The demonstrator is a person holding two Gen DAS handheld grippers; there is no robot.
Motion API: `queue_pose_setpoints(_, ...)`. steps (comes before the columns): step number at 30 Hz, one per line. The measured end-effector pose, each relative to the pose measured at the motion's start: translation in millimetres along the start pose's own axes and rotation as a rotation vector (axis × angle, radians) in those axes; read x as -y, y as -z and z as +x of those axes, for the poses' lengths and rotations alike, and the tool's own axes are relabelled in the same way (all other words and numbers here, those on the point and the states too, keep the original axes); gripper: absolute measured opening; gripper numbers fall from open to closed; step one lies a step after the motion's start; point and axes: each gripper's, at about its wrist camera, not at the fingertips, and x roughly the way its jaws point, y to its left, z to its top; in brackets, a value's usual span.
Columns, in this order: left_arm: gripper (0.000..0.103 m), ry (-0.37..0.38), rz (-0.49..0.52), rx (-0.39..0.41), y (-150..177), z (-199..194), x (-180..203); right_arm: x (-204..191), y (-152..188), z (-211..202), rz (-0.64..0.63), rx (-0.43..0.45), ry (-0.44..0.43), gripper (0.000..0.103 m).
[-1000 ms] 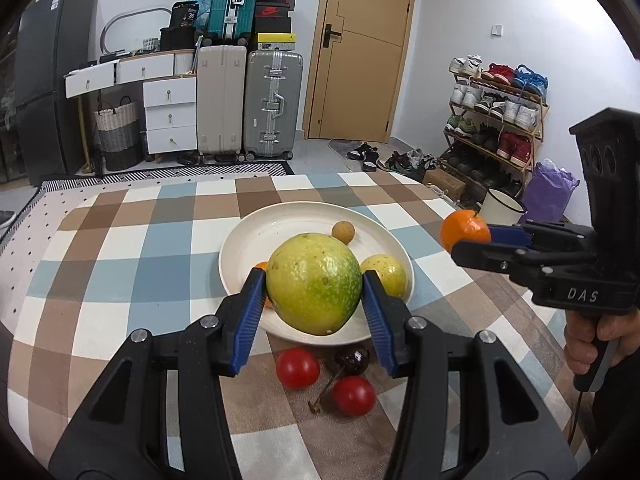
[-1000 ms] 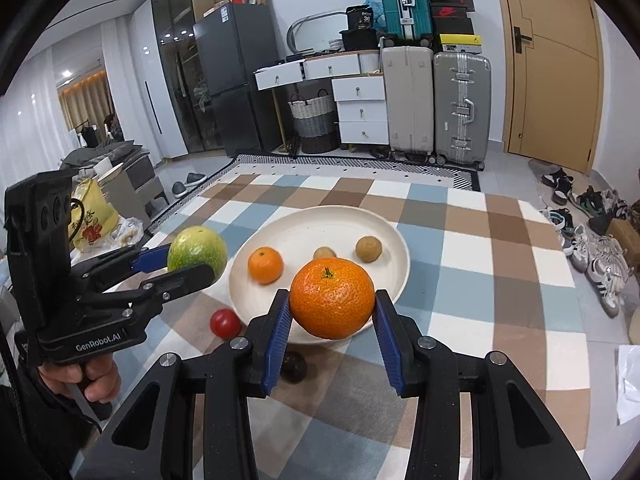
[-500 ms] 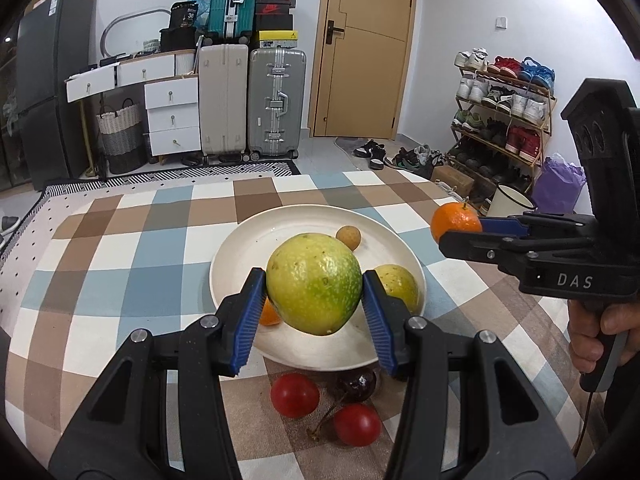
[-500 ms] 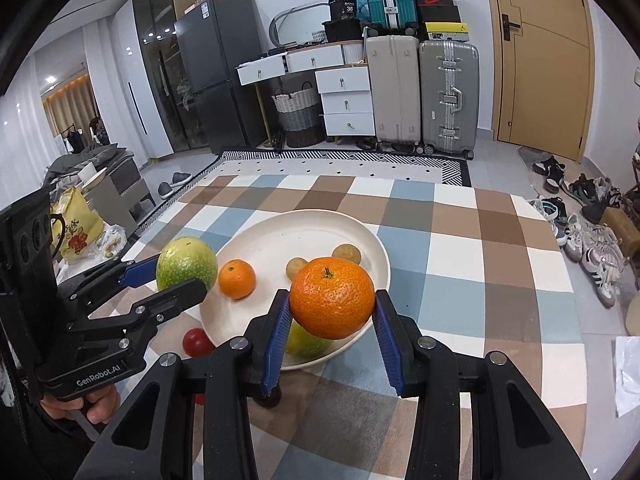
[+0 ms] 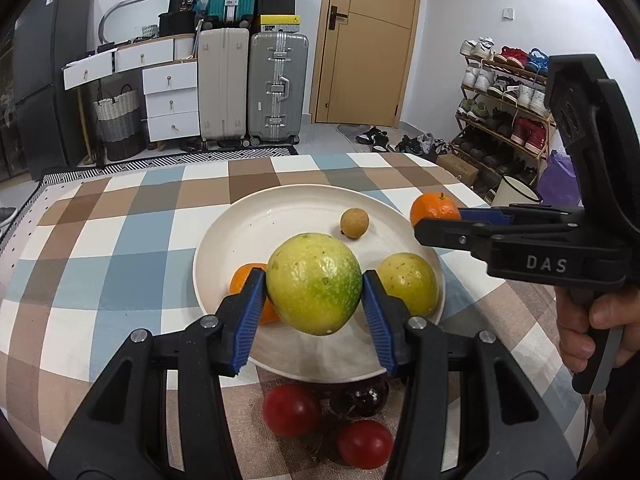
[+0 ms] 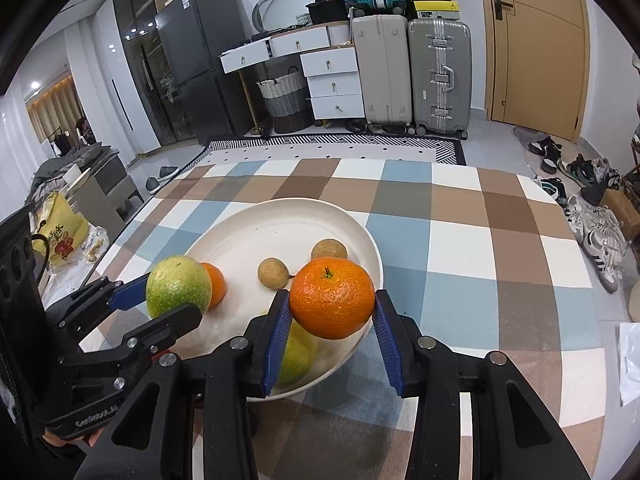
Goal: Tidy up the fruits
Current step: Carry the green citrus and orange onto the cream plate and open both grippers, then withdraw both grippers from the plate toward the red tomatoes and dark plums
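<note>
Fruit sits clamped in both my tools: my left hand-held gripper (image 5: pixel 314 306) grips a green-yellow fruit (image 5: pixel 314 284) over the near part of the white plate (image 5: pixel 256 220), my right hand-held gripper (image 6: pixel 330 326) grips an orange (image 6: pixel 332 298) above the plate's near rim. Nearest me, two tomatoes (image 5: pixel 291 410) lie on the checked desk (image 5: pixel 80 240). Farther, a longan (image 5: pixel 354 223) rests on the plate.

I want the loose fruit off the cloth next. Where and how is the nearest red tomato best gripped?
Grip the nearest red tomato across its round middle, coming from above at the near table edge. It sits on the tablecloth close to a second tomato and a dark cherry, so the fingers probably fit best on its left and right flanks.
</note>
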Motion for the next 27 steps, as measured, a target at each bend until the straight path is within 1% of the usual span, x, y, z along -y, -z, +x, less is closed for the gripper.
queue_pose_setpoints(3, 0.046, 0.019, -0.001, -0.007, 1.2, 3.4, -1.4, 1.1, -0.5, 7.2, 0.012, -0.009, 0.004, 0.042)
queue_pose_setpoints(12, 0.046, 0.029, -0.005, -0.022, 0.8, 9.1, -2.2, -1.4, -4.1, 24.1, 0.026, -0.029, 0.017, 0.042)
queue_pose_setpoints(14, 0.046, 0.061, -0.023, -0.034, 0.4, 9.7, -5.3, -3.7, -4.5, 23.6, 0.024, -0.022, 0.015, 0.042)
queue_pose_setpoints(16, 0.046, 0.062, -0.031, -0.041, -0.2, 9.7, -6.1, -3.8, -4.6, 21.7, 0.032, -0.018, 0.0, 0.042)
queue_pose_setpoints(19, 0.046, 0.064, -0.035, -0.009, -2.7, 1.6, -8.8, -4.7, -5.1, 12.4, 0.028, 0.015, -0.001, 0.043)
queue_pose_setpoints(21, 0.047, 0.062, -0.041, -0.001, -5.0, -2.9, -10.5, -4.3, -5.3, 4.0, 0.028, 0.037, -0.002, 0.046)
queue_pose_setpoints(23, 0.053, 0.046, -0.048, 0.003, -4.9, -8.9, -13.7, -4.0, -5.3, -1.6, 0.027, 0.039, 0.007, 0.048)
queue_pose_setpoints(25, 0.069, 0.033, -0.056, 0.015, -4.8, -14.7, -17.2, -5.0, -3.9, -7.6, 0.012, 0.038, 0.019, 0.052)
queue_pose_setpoints(26, 0.073, 0.024, -0.061, 0.023, -4.9, -18.3, -18.8, -5.5, -2.3, -11.8, 0.005, 0.041, 0.023, 0.059)
queue_pose_setpoints(27, 0.079, 0.013, -0.066, 0.03, -5.0, -21.9, -20.6, -5.4, -0.6, -15.4, 0.001, 0.046, 0.024, 0.072)
